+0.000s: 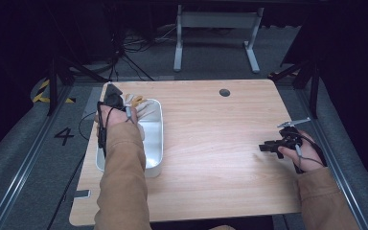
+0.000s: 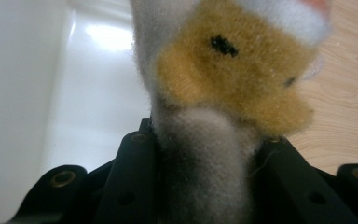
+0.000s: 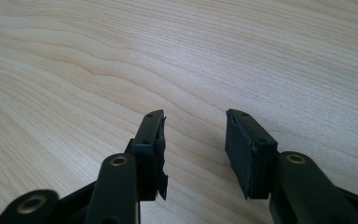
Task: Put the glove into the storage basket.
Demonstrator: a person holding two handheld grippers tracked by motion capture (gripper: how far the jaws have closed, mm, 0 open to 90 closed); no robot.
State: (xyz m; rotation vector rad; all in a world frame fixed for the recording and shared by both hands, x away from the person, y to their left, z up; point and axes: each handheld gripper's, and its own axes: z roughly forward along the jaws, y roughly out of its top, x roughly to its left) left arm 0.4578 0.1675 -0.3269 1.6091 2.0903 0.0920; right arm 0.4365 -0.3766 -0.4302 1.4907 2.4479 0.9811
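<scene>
Inspection covers one tabletop, two hand-held grippers, one tub and one soft toy.

Left side: one white plastic tub, rectangular with rounded corners, stands on the tabletop near its left edge, long side running away from the person. The left hand-held gripper is over the far end of this tub, the person's tan sleeve lying across the tub's left part. In the left gripper view its jaws are clamped on one plush toy: grey pile pinched between the two black jaws, a yellow-brown patch with a black stitched mark above them, white pile at the top. The toy is held over the tub's far right rim, with the white tub floor to one side and bare wood to the other. Whether it touches the tub cannot be told.

Centre: bare wood, with one dark round grommet near the far edge.

Right side: the right hand-held gripper is near the tabletop's right edge, well apart from the tub. Its jaws stand apart with nothing between them, bare wood beneath.
</scene>
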